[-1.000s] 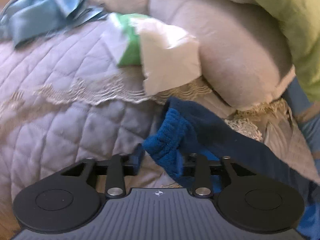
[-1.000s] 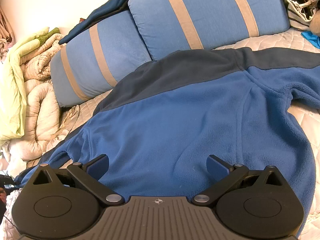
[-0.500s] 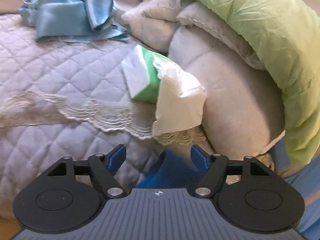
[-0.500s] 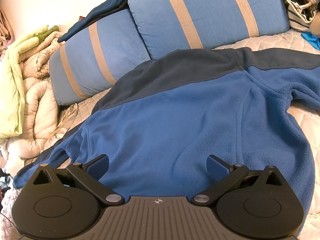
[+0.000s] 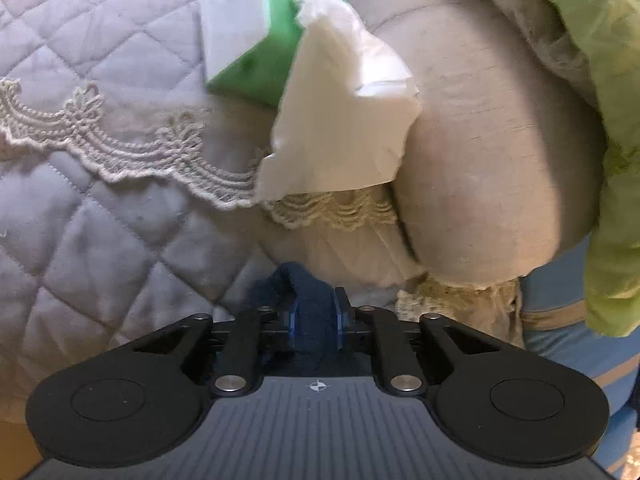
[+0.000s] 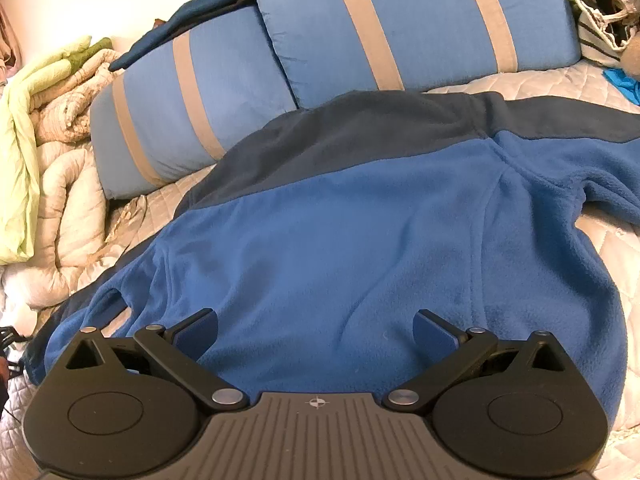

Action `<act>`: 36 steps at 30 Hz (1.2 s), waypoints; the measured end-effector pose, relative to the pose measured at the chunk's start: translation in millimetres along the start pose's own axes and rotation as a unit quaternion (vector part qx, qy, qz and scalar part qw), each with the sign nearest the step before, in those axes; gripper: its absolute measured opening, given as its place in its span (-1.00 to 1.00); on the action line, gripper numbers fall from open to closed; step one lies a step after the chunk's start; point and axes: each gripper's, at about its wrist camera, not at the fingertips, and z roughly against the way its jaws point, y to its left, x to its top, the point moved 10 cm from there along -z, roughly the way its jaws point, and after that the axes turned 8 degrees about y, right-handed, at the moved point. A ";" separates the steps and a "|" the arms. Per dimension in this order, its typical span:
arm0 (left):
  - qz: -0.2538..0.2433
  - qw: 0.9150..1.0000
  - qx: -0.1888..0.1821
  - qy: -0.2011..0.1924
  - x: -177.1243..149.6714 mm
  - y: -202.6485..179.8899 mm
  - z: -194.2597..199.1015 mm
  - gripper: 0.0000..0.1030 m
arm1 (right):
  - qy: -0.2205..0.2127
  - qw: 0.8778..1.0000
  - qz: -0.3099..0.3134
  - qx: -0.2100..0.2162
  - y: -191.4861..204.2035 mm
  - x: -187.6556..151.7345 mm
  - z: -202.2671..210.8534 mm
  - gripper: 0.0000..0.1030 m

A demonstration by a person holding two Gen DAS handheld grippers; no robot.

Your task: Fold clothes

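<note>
A blue fleece jacket [image 6: 360, 240] with a dark navy yoke lies spread flat on the quilted bed, its sleeves running out to the left and right. My right gripper [image 6: 316, 330] is open and empty, low over the jacket's near hem. My left gripper [image 5: 315, 316] is shut on the dark blue cuff [image 5: 310, 292] of the jacket's sleeve, just above the bedcover; the rest of the sleeve is hidden under the gripper body.
Two blue pillows with tan stripes [image 6: 400, 28] lie behind the jacket. A beige duvet [image 5: 492, 152] and a lime sheet [image 5: 600, 60] are heaped at the left. A green-and-white tissue pack [image 5: 280, 60] lies on the quilt [image 5: 100, 240] with a lace edge.
My left gripper has closed on the sleeve cuff, after standing open over it half a second ago, and moved closer to the duvet and tissue pack. The right gripper has held still.
</note>
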 end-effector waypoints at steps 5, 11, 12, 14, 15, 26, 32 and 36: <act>-0.010 0.998 0.009 -0.068 22.1 -18.8 36.0 -0.79 | -0.002 1.000 0.001 -0.002 0.4 -0.5 0.4 1.00; -0.054 0.994 0.004 -0.094 26.6 -53.7 45.8 -0.54 | -0.005 1.000 -0.002 0.002 0.0 -0.4 1.6 1.00; -0.049 0.994 0.010 -0.095 25.4 -55.1 45.8 -0.32 | -0.006 1.000 -0.002 0.003 -0.1 -0.3 2.1 1.00; -0.037 0.992 0.029 -0.115 25.4 -55.2 52.5 -0.04 | -0.008 1.000 -0.004 0.005 -0.5 -0.3 3.1 1.00; -0.038 0.991 0.030 -0.128 24.0 -56.9 58.1 0.14 | -0.009 1.000 -0.005 0.007 -0.8 -0.4 3.7 1.00; -0.118 0.987 -0.043 -0.098 -31.4 -109.6 90.1 0.32 | -0.015 1.000 -0.009 0.015 -0.9 -0.1 6.6 1.00; -0.196 0.975 -0.075 -0.079 -87.8 -161.9 88.6 0.44 | -0.020 1.000 -0.012 0.018 -1.7 0.7 7.7 1.00; -0.264 0.958 -0.093 -0.057 -140.7 -196.1 79.1 0.45 | -0.024 0.999 -0.015 0.019 -2.5 0.8 8.5 1.00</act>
